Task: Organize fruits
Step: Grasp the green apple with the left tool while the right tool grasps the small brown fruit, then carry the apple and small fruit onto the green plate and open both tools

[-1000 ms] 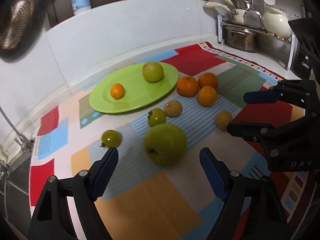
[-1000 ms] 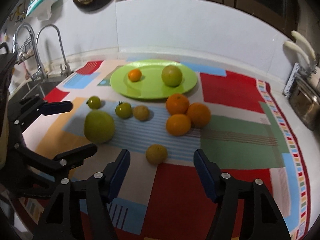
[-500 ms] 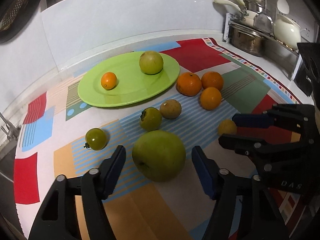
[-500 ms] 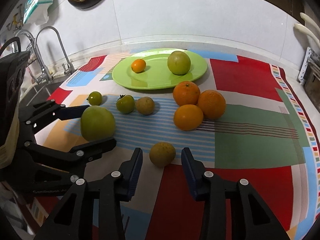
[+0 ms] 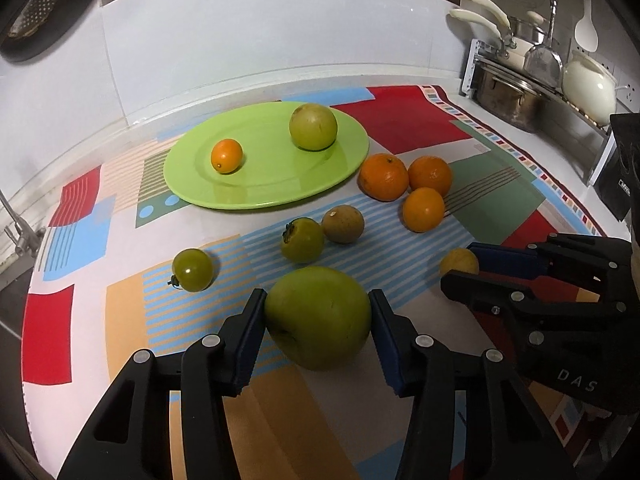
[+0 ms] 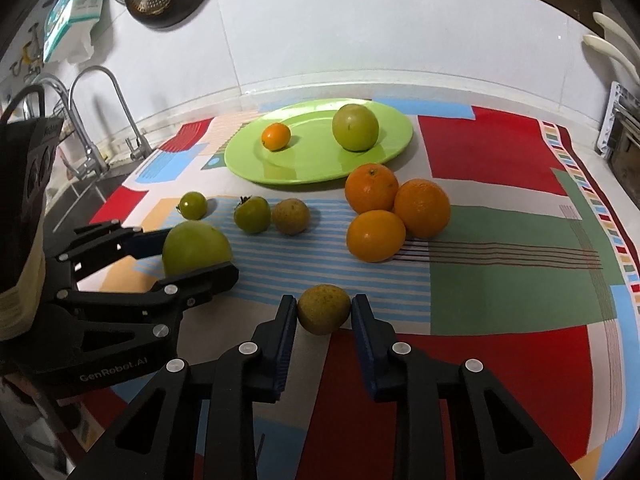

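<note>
My left gripper [image 5: 317, 312] is closing on the big green apple [image 5: 318, 316], and both pads already touch its sides; the apple sits on the patterned mat [image 5: 496, 200] on the tabletop. My right gripper [image 6: 324, 314] has pressed together on the small brown fruit [image 6: 323, 309], pinching it between the blue pads, also down on the mat.

Just beyond the apple lie a green tomato [image 5: 193, 269] to the left, then a green persimmon [image 5: 302, 239] touching a brown round fruit [image 5: 343, 224]. Further right, three oranges [image 5: 424, 209] huddle together, touching each other.

Behind them all rests the green plate [image 5: 260, 192], carrying a small orange [image 5: 227, 155] and a pale green apple [image 5: 313, 126], well apart from each other.

At the far right of the tabletop stands a rack with pots [image 5: 508, 96]. In the right wrist view a tap [image 6: 116, 108] rises at the left, beside the mat's edge.
</note>
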`<control>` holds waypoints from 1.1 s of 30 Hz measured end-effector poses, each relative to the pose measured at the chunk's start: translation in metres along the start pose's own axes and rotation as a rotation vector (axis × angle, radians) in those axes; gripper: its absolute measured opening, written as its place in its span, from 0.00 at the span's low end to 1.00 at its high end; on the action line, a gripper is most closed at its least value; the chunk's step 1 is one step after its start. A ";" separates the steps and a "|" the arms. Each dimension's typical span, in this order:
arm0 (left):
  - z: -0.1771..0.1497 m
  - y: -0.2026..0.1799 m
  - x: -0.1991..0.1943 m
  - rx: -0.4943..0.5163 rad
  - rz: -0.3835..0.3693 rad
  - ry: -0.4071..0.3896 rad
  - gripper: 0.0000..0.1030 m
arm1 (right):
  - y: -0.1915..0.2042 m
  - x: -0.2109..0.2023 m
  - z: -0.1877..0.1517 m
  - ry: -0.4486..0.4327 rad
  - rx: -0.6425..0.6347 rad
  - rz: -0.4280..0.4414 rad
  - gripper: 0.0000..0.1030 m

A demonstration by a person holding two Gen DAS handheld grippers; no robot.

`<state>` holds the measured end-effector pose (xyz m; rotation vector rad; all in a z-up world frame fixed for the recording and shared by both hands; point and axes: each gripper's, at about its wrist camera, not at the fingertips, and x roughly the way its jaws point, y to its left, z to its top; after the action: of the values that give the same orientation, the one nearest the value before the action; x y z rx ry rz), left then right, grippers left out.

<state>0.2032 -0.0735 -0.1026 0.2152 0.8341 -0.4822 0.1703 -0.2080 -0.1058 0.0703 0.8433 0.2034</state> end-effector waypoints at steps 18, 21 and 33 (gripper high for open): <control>0.014 0.004 -0.058 -0.056 0.044 -0.102 0.49 | 0.014 -0.054 0.026 -0.132 -0.028 -0.009 0.29; 0.020 0.005 -0.067 -0.057 0.057 -0.129 0.49 | 0.016 -0.061 0.033 -0.160 -0.040 -0.008 0.29; 0.064 0.020 -0.081 -0.062 0.099 -0.233 0.49 | 0.021 -0.070 0.082 -0.259 -0.094 0.010 0.29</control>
<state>0.2094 -0.0531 0.0004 0.1396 0.6070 -0.3793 0.1834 -0.2000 0.0028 0.0121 0.5749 0.2373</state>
